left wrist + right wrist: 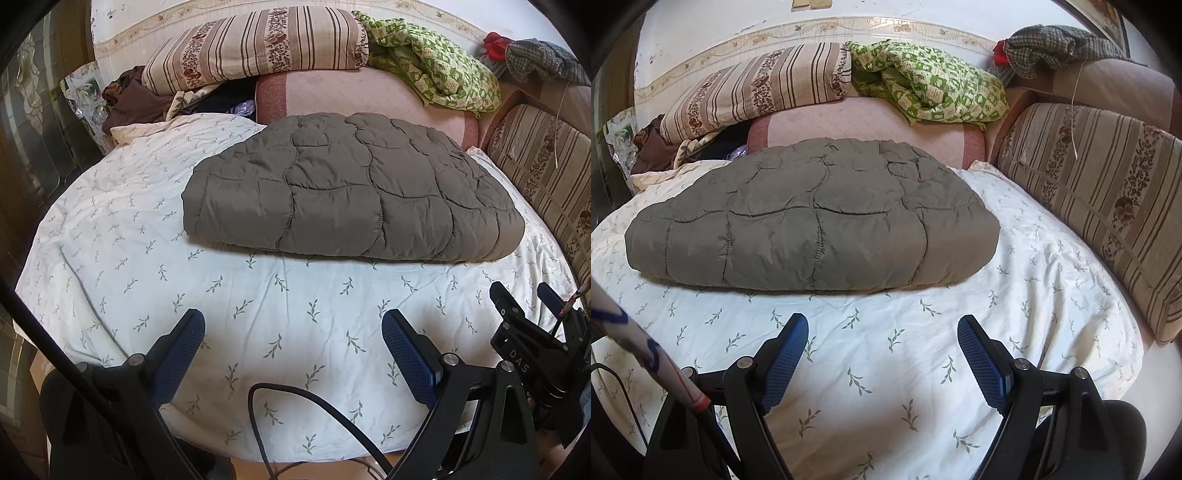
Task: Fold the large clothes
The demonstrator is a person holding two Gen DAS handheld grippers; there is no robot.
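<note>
A grey-brown quilted garment (343,188) (812,218) lies folded into a thick, flat bundle on the white leaf-print sheet (280,317) (897,354) of the bed. My left gripper (293,325) is open over bare sheet in front of the bundle, nothing between its blue pads. My right gripper (882,328) is also open, short of the bundle's near edge, holding nothing. In the left wrist view the right gripper (524,295) shows at the right edge, beside my left one.
Behind the bundle lie a striped floral pillow (255,44) (753,85), a crumpled green-patterned cloth (439,70) (931,88) and a pink mat (369,96). A striped cushion (1100,192) lines the right side. Dark clothes (129,99) are piled at the back left. A black cable (295,406) hangs near.
</note>
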